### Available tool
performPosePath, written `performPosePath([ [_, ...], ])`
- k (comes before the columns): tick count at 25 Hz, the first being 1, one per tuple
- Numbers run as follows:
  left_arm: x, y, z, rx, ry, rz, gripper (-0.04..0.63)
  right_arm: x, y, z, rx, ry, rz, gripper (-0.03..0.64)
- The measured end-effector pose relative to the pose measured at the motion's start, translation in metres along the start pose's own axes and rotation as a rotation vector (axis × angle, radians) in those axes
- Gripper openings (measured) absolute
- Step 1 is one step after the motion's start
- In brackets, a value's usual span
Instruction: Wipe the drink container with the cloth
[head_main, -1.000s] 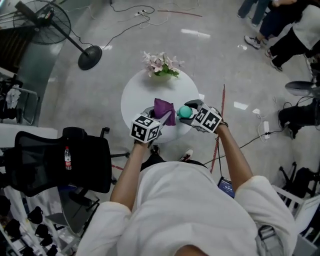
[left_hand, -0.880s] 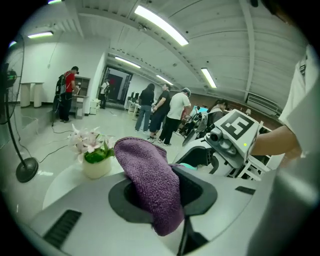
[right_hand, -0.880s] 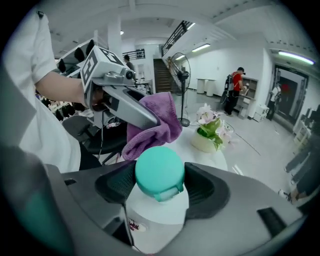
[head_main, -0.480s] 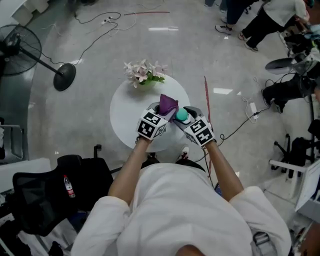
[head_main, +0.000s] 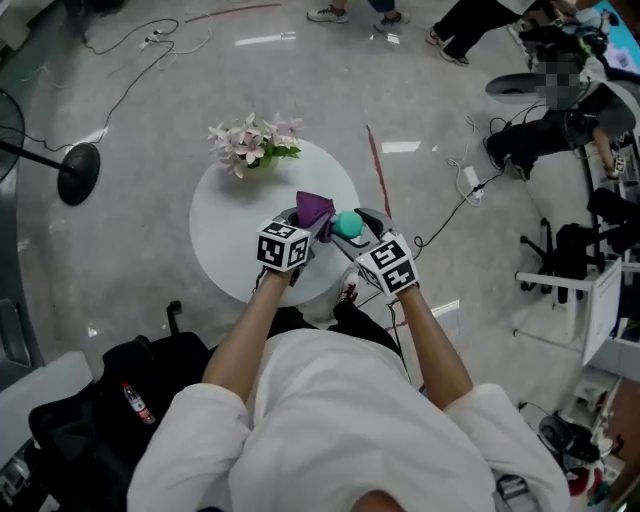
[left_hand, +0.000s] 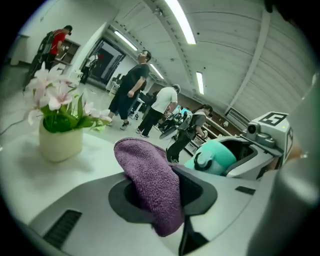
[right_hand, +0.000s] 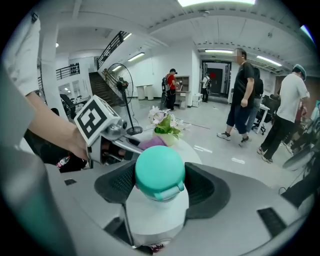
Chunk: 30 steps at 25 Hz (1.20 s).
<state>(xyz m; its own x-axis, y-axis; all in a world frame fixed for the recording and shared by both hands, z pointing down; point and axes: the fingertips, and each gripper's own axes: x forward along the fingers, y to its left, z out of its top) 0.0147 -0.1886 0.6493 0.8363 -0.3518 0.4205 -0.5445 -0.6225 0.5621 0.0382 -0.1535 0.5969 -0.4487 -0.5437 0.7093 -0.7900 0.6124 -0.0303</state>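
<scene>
A purple cloth (head_main: 314, 209) (left_hand: 150, 185) hangs folded between the jaws of my left gripper (head_main: 305, 222) (left_hand: 165, 197), which is shut on it. The drink container (right_hand: 159, 200) is white with a teal lid (head_main: 347, 224) (left_hand: 214, 156). My right gripper (head_main: 352, 230) (right_hand: 160, 192) is shut on its white body and holds it tilted above the round white table (head_main: 220, 235). The cloth sits right beside the lid on its left; whether they touch I cannot tell. The container's lower part is hidden by the jaws.
A pale pot of pink flowers (head_main: 245, 145) (left_hand: 60, 135) stands at the table's far edge. A black chair (head_main: 90, 400) is at the lower left. Cables, a fan base (head_main: 78, 172) and standing people (right_hand: 245, 95) surround the table.
The left gripper has come down and toward the container, so the gap between cloth and lid has closed. The right gripper has rolled while staying in place. My head view has shifted.
</scene>
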Motion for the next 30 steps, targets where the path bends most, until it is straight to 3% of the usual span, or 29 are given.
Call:
performPosePath([
  [3,0.013,0.014,-0.014,-0.058,0.014,-0.017,0.124,0.001,-0.001,0.0,0.023,0.011,-0.024,0.307],
  [7,0.033,0.038,-0.033,-0.062,0.082,-0.013,0.124,0.007,-0.002,0.001,0.056,0.022,-0.057,0.307],
  [14,0.063,0.066,-0.081,-0.043,0.253,0.038,0.124,0.003,-0.003,-0.004,0.098,0.022,-0.089,0.308],
  [17,0.069,0.068,-0.082,0.019,0.278,0.063,0.121,0.004,-0.005,-0.005,0.116,0.01,-0.095,0.311],
  [22,0.053,0.071,-0.078,-0.036,0.241,0.138,0.124,0.006,-0.001,-0.009,0.05,0.051,-0.062,0.318],
  [25,0.023,0.069,-0.066,-0.056,0.177,0.228,0.124,0.002,0.004,-0.01,-0.029,0.064,-0.002,0.348],
  [30,-0.023,0.037,-0.054,-0.073,0.074,0.301,0.124,-0.021,0.0,-0.008,-0.176,0.033,0.12,0.376],
])
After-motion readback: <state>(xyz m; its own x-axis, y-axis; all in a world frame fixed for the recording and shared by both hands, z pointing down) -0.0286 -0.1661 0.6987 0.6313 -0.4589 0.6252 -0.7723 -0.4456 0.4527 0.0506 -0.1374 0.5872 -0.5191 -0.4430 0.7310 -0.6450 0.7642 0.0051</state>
